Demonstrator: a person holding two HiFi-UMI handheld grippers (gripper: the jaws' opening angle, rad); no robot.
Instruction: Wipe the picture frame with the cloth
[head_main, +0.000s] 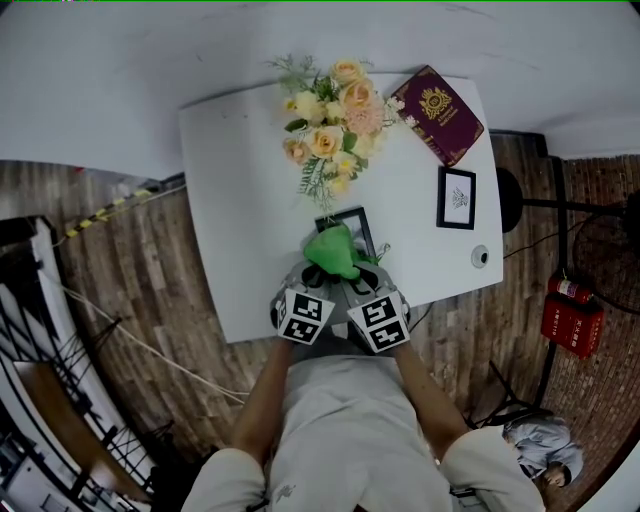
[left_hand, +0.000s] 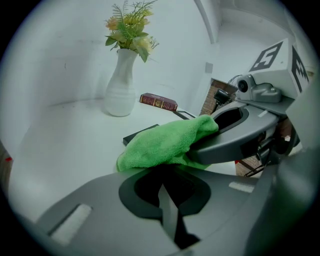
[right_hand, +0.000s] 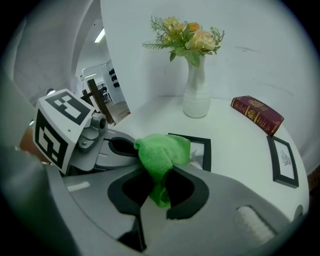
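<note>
The right gripper has its jaws closed on a bunched green cloth, and the left gripper is just beside it. The left gripper's jaws are pressed together with nothing between them. The cloth covers the near part of a black picture frame, which lies flat on the white table directly in front of both grippers. To the right lies a second black frame, also flat and well apart from the first one. Farther back, a dark red book lies near the table's far right corner. At the far edge a white vase stands upright and holds a bouquet of peach and yellow flowers with green sprigs.
</note>
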